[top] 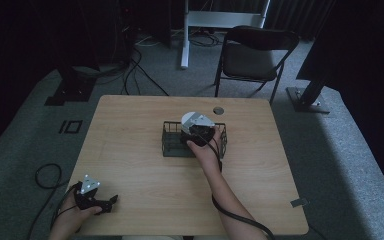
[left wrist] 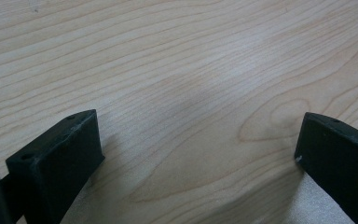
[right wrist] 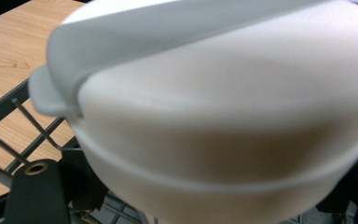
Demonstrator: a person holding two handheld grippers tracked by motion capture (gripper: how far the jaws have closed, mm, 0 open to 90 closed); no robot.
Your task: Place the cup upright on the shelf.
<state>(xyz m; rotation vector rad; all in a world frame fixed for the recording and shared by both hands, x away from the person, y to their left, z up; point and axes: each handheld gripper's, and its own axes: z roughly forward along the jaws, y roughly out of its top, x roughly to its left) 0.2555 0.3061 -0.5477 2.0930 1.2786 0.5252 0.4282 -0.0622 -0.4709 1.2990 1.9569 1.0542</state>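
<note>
Right hand-held gripper point(top: 196, 131) sits over the black wire basket point(top: 170, 144) at mid-counter, reached forward from the person's side. In the right gripper view a white bowl point(right wrist: 223, 126), with a grey rim or lid across its top, lies immediately ahead of the jaws and very close, above the basket's wires; whether the jaws clamp it cannot be told, since the bowl hides their tips. The bowl's broad axis runs across the jaw line, so any coming move likely turns on lowering or lifting it straight through the basket's open top. Left hand-held gripper point(top: 107, 202) rests at the near left corner of the counter point(top: 130, 130), well apart from the basket, jaws spread wide over bare wood, holding nothing. The right hand is plainly the nearer.
</note>
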